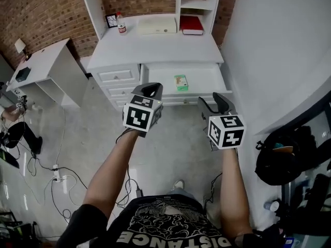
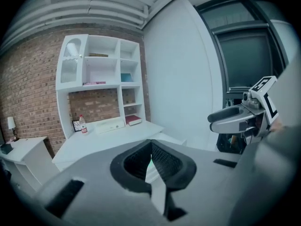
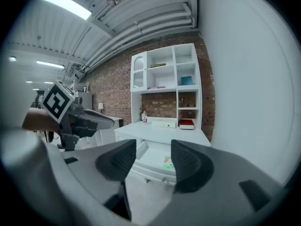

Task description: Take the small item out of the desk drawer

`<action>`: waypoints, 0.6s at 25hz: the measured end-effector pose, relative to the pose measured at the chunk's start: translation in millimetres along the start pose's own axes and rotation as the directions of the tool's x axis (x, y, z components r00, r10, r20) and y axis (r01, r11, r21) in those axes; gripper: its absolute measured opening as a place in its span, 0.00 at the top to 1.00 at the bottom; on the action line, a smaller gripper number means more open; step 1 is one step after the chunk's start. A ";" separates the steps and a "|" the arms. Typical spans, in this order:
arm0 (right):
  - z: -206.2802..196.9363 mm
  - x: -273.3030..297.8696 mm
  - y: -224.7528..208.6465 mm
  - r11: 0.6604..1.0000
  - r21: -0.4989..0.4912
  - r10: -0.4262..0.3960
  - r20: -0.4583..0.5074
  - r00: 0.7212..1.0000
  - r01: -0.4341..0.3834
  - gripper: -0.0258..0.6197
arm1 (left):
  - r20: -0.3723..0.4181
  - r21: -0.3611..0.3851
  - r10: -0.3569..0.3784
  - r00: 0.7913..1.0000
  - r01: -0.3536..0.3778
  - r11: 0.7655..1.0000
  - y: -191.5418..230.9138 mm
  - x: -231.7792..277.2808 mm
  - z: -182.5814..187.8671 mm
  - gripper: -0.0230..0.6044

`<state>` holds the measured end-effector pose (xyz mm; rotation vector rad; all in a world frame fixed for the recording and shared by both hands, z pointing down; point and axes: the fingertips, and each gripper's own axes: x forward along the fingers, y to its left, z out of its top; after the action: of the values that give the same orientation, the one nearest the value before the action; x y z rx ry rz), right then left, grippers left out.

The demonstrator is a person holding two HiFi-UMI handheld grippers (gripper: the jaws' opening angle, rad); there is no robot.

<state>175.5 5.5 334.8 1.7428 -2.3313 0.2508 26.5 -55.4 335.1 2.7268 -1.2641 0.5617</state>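
Head view: the left gripper [image 1: 151, 90] and right gripper [image 1: 221, 102] are held side by side above the grey floor [image 1: 170, 138], in front of the pulled-out white desk drawer [image 1: 155, 74]. The small green-and-white box [image 1: 180, 82] lies flat inside the drawer, near its middle and toward the front edge, apart from both grippers. The white desk [image 1: 155, 48] stands against a plain white wall [image 1: 269, 45] on its right, so the drawer's right side has little room. To the left, open floor runs to a white side table [image 1: 46, 66].

Left gripper view: the left gripper's [image 2: 151, 166] dark jaws are closed, tips meeting with only a thin slit between them. Nothing is gripped. The desk top [image 2: 108, 138] lies beyond them.

Right gripper view: the right gripper's [image 3: 153, 161] jaws stand apart and hold nothing. Through the gap the open drawer [image 3: 151, 155] shows, with the box [image 3: 167, 162] on its floor, well ahead of the tips. The wall [image 3: 244, 102] fills the right side.
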 end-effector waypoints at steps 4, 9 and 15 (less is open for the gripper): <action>-3.8 12.3 -23.1 0.999 -0.001 0.041 -0.003 0.999 -0.041 0.55 | -0.009 -0.007 0.019 1.000 -0.019 1.000 -8.7 24.1 6.5 0.96; -7.6 26.3 -49.2 0.997 0.014 0.070 -0.016 0.997 -0.070 0.52 | -0.031 -0.007 0.047 0.998 -0.047 0.999 -14.8 45.5 10.9 0.96; -7.1 40.7 -69.8 0.994 0.005 0.106 -0.022 0.994 -0.106 0.49 | -0.053 -0.015 0.082 0.995 -0.083 0.996 -16.3 65.5 11.2 0.96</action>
<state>231.9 -49.8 353.1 1.6113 -2.4125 0.2906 80.7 -94.4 349.6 2.6380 -1.3671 0.6234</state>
